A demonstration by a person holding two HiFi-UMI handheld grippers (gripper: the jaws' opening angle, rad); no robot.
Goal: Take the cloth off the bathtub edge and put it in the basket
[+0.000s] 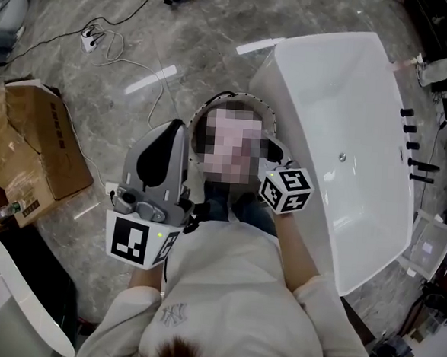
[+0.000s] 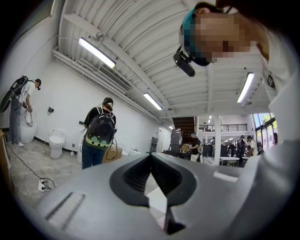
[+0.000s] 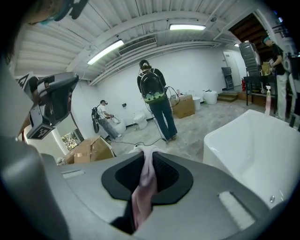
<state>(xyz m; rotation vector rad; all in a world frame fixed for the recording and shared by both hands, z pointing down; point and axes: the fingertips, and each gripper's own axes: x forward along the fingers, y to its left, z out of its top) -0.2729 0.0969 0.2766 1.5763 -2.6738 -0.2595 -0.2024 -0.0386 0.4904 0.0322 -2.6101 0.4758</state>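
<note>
Right gripper (image 3: 149, 154), clamped on the cloth (image 3: 143, 197) at lower centre, should release only above the basket (image 1: 253, 102); left gripper (image 2: 151, 157) closed, empty.

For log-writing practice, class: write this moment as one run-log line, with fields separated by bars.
right tongs: shut on cloth | left tongs: shut, nothing held | cloth: off bathtub

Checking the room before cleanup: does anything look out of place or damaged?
The cardboard box on the floor sags open and crumpled, and a power strip trails loose cables across the floor. Nothing looks spilled.
</note>
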